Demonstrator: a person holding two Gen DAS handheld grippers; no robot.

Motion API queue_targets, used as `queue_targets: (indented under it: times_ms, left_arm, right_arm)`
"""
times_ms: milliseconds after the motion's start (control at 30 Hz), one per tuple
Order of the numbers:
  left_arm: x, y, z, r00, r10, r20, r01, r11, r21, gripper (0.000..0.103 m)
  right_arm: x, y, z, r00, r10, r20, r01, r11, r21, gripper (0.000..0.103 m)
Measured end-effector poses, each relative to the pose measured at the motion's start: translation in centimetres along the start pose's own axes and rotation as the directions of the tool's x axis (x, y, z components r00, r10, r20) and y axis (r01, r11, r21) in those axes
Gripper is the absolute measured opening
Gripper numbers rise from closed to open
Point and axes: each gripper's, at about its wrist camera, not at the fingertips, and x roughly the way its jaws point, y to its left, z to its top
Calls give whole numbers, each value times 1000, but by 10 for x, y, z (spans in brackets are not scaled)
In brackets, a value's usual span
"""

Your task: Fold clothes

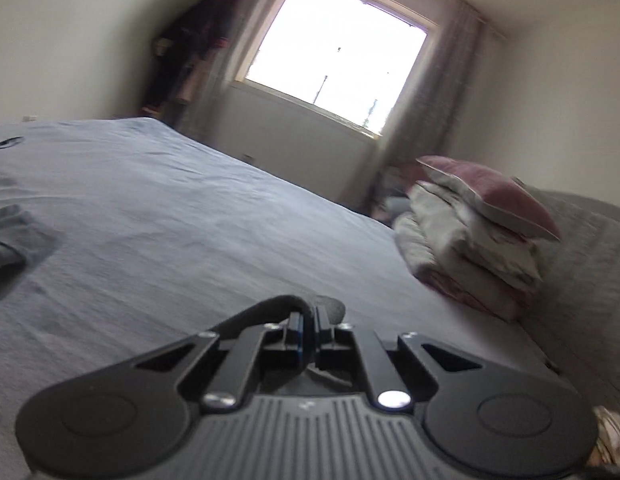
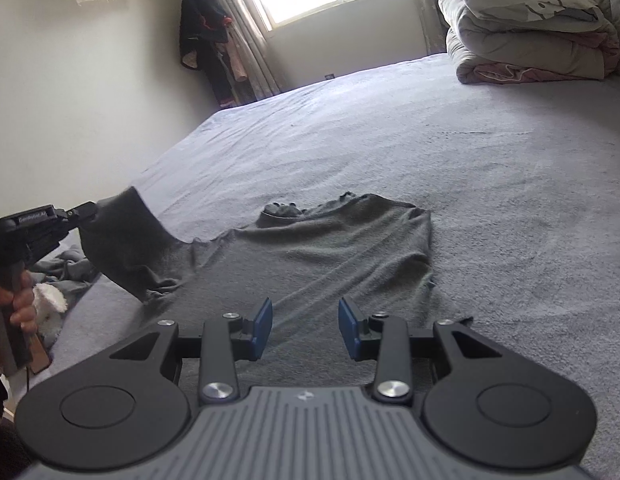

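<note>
A dark grey shirt (image 2: 325, 252) lies spread on the blue-grey bed sheet (image 2: 489, 168), collar toward the window. My left gripper (image 2: 90, 209), held by a hand (image 2: 18, 304) at the left edge, is shut on the shirt's left sleeve (image 2: 122, 236) and holds it lifted off the bed. In the left wrist view that gripper (image 1: 308, 322) pinches a dark fold of sleeve cloth (image 1: 306, 305) between closed pads. My right gripper (image 2: 306, 326) hovers open over the shirt's lower hem, blue pads (image 2: 264, 316) apart, nothing between them.
Folded quilts and a pink pillow (image 2: 529, 20) are stacked at the bed's far right corner, also as a bedding stack (image 1: 477, 232). More grey clothing (image 2: 66, 268) and a white fluffy item (image 2: 50, 304) lie at the left bed edge. Window (image 1: 333, 44) and hanging clothes (image 2: 206, 36) stand behind.
</note>
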Motion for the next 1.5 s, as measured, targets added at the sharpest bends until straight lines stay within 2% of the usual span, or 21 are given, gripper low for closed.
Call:
queue_targets:
  times_ms: [133, 267, 400, 533, 633, 667, 733, 867, 933, 1133, 1233, 1333, 1367, 1433, 1467, 1500]
  left_arm:
    - [4, -26, -30, 991, -103, -86, 107, 993, 44, 5]
    - [20, -32, -62, 966, -165, -199, 181, 981, 64, 5]
    - [37, -31, -94, 929, -198, -314, 234, 969, 83, 5]
    - [53, -30, -125, 878, -222, -424, 286, 954, 94, 6]
    - [56, -26, -134, 848, -229, -478, 295, 953, 66, 16]
    - [55, -23, -132, 841, -238, -486, 298, 953, 49, 21]
    - [51, -20, -126, 833, -256, -490, 311, 950, 32, 24]
    - [38, -15, -111, 834, -280, -476, 335, 942, 33, 44]
    - [33, -12, -104, 842, -276, -464, 330, 943, 37, 44]
    - [39, 4, -89, 896, -182, -405, 222, 973, 55, 47]
    - [56, 5, -91, 907, -101, -409, 160, 981, 111, 47]
    - [73, 9, -97, 902, -29, -430, 87, 989, 116, 44]
    - [75, 12, -98, 901, -25, -432, 77, 992, 103, 42]
    - [75, 12, -99, 905, -24, -424, 71, 993, 95, 23]
    - [74, 11, -99, 906, -35, -421, 81, 993, 91, 0]
    - [71, 9, -98, 905, -62, -420, 106, 991, 81, 0]
  right_arm:
    - [1, 3, 0, 1000, 9, -5, -9, 1000, -3, 39]
    - [2, 1, -1, 1000, 6, -11, -6, 1000, 3, 39]
    - [6, -1, -4, 1000, 12, -26, -11, 1000, 16, 39]
    - [12, 1, -8, 999, 9, -49, -8, 1000, 6, 39]
    - [15, 2, -9, 998, 7, -62, -7, 1000, 2, 39]
    - [15, 3, -10, 998, 6, -64, -6, 1000, 0, 39]
    - [16, 3, -10, 998, 5, -67, -5, 1000, -3, 39]
    - [13, 4, -9, 998, 18, -64, -18, 1000, 3, 39]
    - [13, 5, -9, 998, 26, -64, -26, 1000, 7, 39]
    - [16, 10, -10, 997, 34, -73, -34, 999, -3, 39]
    - [18, 12, -12, 996, 31, -79, -32, 999, -7, 39]
    - [18, 10, -13, 996, 26, -83, -26, 1000, 0, 39]
    - [18, 9, -13, 996, 27, -83, -27, 1000, 3, 39]
    - [17, 8, -13, 997, 25, -78, -24, 1000, 9, 39]
    - [16, 7, -13, 997, 22, -75, -22, 1000, 10, 39]
    - [15, 6, -12, 997, 21, -73, -20, 1000, 14, 39]
